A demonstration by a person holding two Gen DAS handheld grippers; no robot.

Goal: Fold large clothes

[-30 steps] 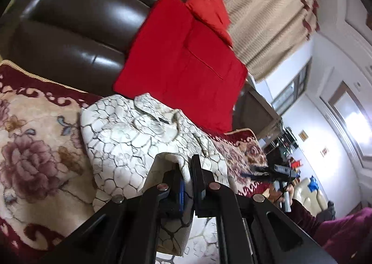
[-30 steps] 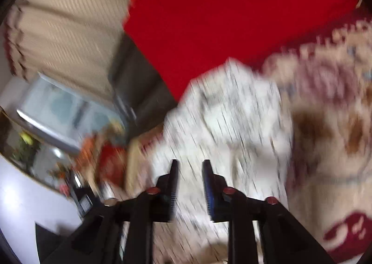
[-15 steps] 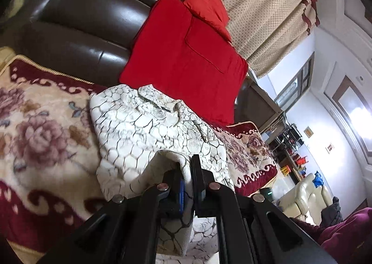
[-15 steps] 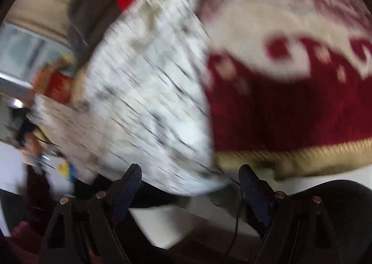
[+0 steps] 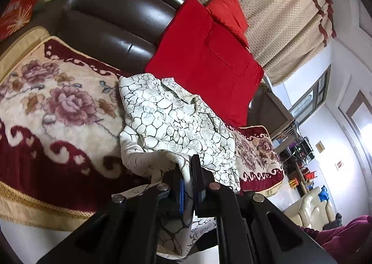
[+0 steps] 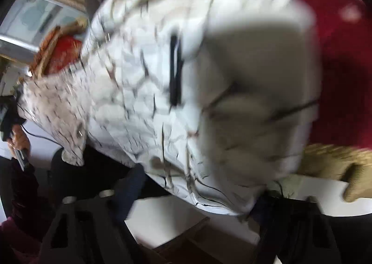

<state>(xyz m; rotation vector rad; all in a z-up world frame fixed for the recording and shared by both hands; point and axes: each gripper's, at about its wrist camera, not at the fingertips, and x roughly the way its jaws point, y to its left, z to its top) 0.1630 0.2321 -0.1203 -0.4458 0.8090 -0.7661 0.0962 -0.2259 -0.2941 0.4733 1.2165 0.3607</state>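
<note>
Left wrist: left claw [image 5: 187,185] clenched on shirt [image 5: 172,122] hem, lower centre. Right claw [image 6: 197,185] closing, blurred; grip unclear. Next: secure hem, fold upward.

Likely a home living room: leather sofa [image 5: 121,19], red cushions [image 5: 204,64], curtains [image 5: 279,19].

Glossy leather sofa [image 5: 111,19], plush blanket [image 5: 53,110]

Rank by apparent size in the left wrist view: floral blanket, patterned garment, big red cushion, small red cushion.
1. floral blanket
2. patterned garment and big red cushion: look alike, and the garment lies nearer, so no ranking.
3. small red cushion
</note>
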